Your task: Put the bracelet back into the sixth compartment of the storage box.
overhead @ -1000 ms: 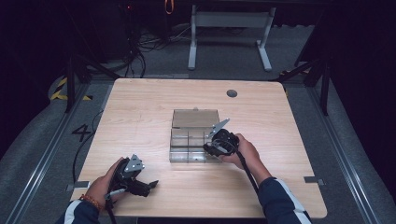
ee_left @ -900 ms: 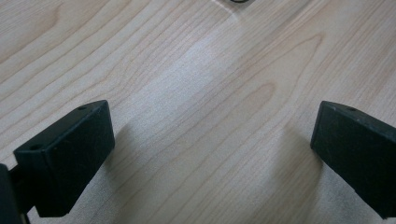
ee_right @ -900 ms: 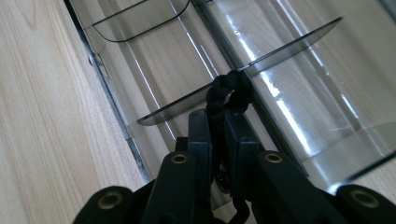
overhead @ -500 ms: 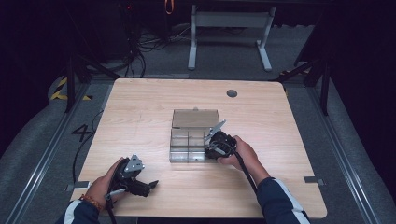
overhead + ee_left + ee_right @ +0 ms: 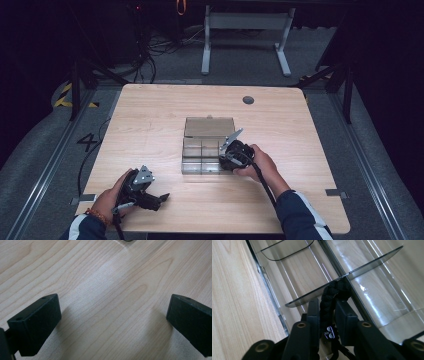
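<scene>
Up close, the right gripper (image 5: 327,312) pinches a black braided cord (image 5: 332,296) between its jaws, over a divider of the clear plastic compartment box (image 5: 202,150). Meanwhile the left gripper (image 5: 113,320) gapes wide, holding nothing, above pale woodgrain table (image 5: 150,115). No legible writing.

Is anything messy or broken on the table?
Nothing stands out. The clear box sits square with its lid open, and the right gripper holds a black braided cord over a divider. No spills show.
</scene>
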